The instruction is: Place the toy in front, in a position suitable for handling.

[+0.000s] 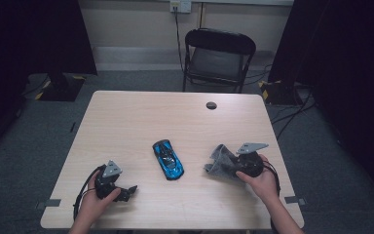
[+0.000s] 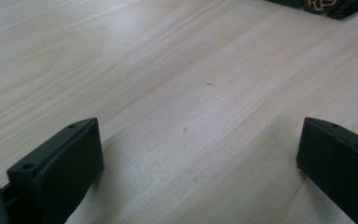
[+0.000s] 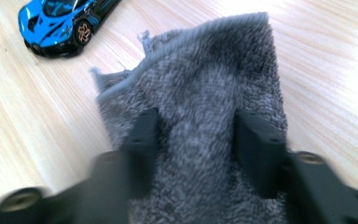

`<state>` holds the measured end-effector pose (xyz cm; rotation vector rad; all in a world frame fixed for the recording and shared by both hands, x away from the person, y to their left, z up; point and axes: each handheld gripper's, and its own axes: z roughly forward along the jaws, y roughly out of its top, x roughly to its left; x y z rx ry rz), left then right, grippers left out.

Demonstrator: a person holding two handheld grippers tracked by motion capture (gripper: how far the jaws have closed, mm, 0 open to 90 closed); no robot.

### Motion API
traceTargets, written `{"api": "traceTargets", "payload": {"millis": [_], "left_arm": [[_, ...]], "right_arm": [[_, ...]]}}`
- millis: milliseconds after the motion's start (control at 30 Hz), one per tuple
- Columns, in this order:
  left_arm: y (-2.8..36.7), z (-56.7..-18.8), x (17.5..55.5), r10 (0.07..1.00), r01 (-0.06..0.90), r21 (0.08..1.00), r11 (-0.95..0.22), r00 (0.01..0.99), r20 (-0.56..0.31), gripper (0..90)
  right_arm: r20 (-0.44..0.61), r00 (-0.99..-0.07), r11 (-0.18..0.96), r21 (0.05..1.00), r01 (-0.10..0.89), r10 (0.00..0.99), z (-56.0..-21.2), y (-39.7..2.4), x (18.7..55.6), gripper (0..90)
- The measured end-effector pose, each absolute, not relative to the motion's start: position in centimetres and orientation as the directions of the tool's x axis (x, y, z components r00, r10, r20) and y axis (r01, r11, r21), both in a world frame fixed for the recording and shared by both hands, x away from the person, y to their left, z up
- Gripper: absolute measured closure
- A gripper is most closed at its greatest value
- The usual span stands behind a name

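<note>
Grey cloth (image 1: 221, 162) lies crumpled on the pale wooden desk (image 1: 141, 122), long axis toward the chair (image 1: 217, 57), between the right gripper (image 3: 196, 140)'s half-parted fingers; left gripper (image 1: 126, 192) gapes empty.

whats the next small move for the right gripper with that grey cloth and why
Probably close the right gripper on the grey cloth. Its jaws stand apart with the cloth bunched between them and no firm pinch showing. The cloth lies on the table apart from the blue toy car, so it likely needs a grip before it can be carried there. The left gripper rests open over bare wood.
</note>
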<state>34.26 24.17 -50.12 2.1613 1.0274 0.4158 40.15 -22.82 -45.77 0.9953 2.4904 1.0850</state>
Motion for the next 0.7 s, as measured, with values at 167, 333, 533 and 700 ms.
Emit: {"api": "traceTargets", "payload": {"millis": [167,333,533,700], "left_arm": [[24.2,-50.1,34.3,0.773,0.549,0.709,-0.443,0.634,-0.009,0.0],[24.2,-50.1,34.2,0.774,0.550,0.709,-0.442,0.633,-0.009,0.0],[24.2,-50.1,34.2,0.774,0.550,0.709,-0.442,0.633,-0.009,0.0],[24.2,-50.1,34.2,0.774,0.550,0.709,-0.441,0.633,-0.009,0.0]], "right_arm": [[0.096,-0.705,0.422,0.741,0.523,0.703,-44.1,-22.4,39.7,27.1],[0.078,-0.748,0.428,0.779,0.459,0.660,-42.1,-19.2,38.8,16.1],[0.130,-0.797,0.426,0.788,0.445,0.590,-43.7,-12.9,38.2,15.1],[0.121,-0.816,0.471,0.764,0.440,0.566,-46.2,-8.4,38.4,18.1]]}}
